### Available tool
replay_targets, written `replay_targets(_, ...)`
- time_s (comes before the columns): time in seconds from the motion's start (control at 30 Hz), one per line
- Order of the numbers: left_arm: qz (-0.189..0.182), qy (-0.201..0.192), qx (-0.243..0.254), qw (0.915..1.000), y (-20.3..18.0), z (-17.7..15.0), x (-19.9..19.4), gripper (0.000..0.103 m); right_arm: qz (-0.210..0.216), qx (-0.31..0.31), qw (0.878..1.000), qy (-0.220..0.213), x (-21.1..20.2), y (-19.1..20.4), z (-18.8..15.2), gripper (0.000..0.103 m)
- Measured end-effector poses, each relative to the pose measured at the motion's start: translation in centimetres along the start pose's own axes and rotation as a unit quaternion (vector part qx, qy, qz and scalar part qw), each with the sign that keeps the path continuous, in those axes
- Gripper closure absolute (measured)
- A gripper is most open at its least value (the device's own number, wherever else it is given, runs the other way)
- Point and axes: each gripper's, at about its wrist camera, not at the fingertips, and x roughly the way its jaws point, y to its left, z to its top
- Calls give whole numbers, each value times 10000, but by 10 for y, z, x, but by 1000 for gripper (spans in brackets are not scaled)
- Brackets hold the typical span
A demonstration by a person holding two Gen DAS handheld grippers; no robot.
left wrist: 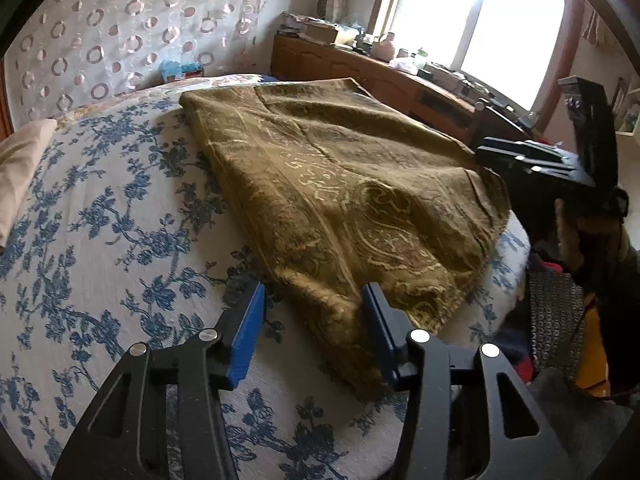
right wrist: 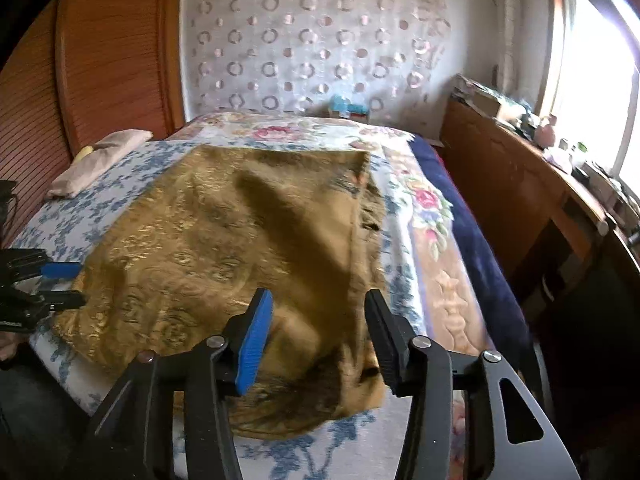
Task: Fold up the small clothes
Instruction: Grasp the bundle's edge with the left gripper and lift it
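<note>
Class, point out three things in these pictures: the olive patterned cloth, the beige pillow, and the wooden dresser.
olive patterned cloth point(left wrist: 340, 184), left wrist view, middle of its top surface.
beige pillow point(right wrist: 100, 160), right wrist view, its middle.
wooden dresser point(right wrist: 500, 184), right wrist view, its front panel.

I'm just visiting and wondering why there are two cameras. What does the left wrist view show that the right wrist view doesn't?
Only the left wrist view shows the person's hand gripping the other handle, and a heap of clothes beside the bed.

Only the right wrist view shows the brown slatted wall panel, the flowered rug and the dark blue blanket.

Both show the olive-gold patterned cloth on the blue-flowered bedspread, the small pillow, the circle-patterned curtain, the wooden cabinet by the window, and each claw, left and right, open.
</note>
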Motion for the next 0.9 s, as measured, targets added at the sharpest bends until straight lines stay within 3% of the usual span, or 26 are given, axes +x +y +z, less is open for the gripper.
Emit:
replay_targets(0.17, -203, 101, 74, 9997, -4, -1, 0, 75, 394, -114, 9990, 174, 11, 18, -7, 49)
replay_targets(0.23, -237, 125, 129, 9996, -6, 1, -1, 94, 486, -159, 9984, 246, 15, 24, -11, 49)
replay_targets(0.3, -226, 34, 202, 9995, -10, 7, -7, 98, 621, -206, 9974, 298, 17, 29, -12, 49)
replay_targets(0.63, -434, -776, 239, 9958, -25, 72, -34, 100, 1064, -314, 9937, 167, -7, 45, -15, 47)
replay_targets(0.9, -328, -970, 128, 9947, -15, 111, -21, 100, 1092, -500, 9927, -47, -26, 55, -18, 41)
